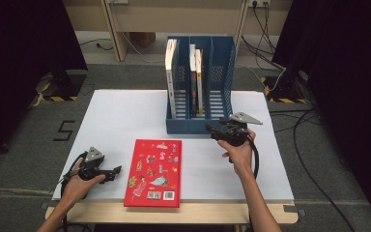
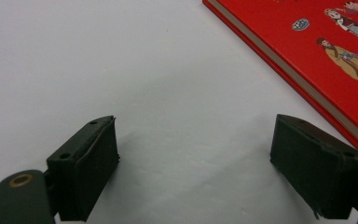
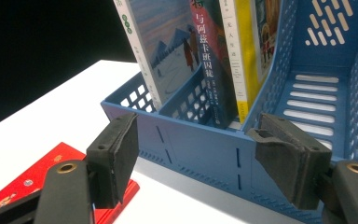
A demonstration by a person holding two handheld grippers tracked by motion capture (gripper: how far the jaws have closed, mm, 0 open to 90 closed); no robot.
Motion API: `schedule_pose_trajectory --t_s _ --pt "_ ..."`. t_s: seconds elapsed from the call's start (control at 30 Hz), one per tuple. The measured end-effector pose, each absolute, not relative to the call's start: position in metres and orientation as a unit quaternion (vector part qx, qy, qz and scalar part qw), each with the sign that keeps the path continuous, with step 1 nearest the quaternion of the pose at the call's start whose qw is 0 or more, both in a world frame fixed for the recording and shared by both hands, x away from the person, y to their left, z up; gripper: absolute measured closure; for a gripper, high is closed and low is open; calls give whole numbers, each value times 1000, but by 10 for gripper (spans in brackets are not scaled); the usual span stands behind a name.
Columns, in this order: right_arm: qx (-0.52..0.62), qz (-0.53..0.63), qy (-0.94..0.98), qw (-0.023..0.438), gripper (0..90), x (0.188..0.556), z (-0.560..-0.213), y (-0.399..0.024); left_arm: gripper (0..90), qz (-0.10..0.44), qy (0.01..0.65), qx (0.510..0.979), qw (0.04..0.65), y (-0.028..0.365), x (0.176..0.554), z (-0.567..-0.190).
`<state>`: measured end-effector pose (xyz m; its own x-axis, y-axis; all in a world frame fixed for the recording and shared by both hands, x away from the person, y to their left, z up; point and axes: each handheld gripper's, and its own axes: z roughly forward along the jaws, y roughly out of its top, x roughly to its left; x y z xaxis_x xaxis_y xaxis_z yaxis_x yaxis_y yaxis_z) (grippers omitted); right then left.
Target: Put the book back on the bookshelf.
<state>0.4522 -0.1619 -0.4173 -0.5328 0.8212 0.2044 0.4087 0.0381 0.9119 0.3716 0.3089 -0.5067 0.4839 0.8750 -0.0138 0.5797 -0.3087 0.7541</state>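
Book (image 1: 153, 172) lies flat at the table's (image 1: 116, 116) near edge, just right of the left gripper (image 1: 116, 170), whose jaws gape empty, ready for its spine. Farther off, the right gripper (image 1: 211, 129), also wide and empty, fronts the rack (image 1: 200, 126), likely steadying it.

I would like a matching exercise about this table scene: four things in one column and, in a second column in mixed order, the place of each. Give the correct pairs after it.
Things:
1. red book
2. blue file rack
3. left hand-held gripper
4. right hand-held gripper

Places:
A. at the front right corner of the rack, jaws open
B. lying flat near the front edge of the table
C. standing at the far side of the table, with books upright in it
D. low over the table, left of the flat book, jaws open

Pairs: 1-B, 2-C, 3-D, 4-A
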Motion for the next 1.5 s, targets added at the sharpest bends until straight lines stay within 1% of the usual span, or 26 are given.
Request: schedule_pose_trajectory --t_s 0.1,0.27,0.9,1.17,1.5 --pt "448 540 689 181 293 450 -420 -163 139 206 464 783 360 309 372 -507" --pt "451 533 692 186 274 447 -424 -166 139 205 465 782 360 309 372 -507" --pt "451 529 697 175 251 424 -435 -167 142 206 463 783 360 309 371 -507" --pt "457 524 699 168 243 420 -443 -165 153 205 458 785 363 309 370 -506" --pt "456 521 705 153 238 414 -449 -159 144 194 449 792 367 305 365 -506"
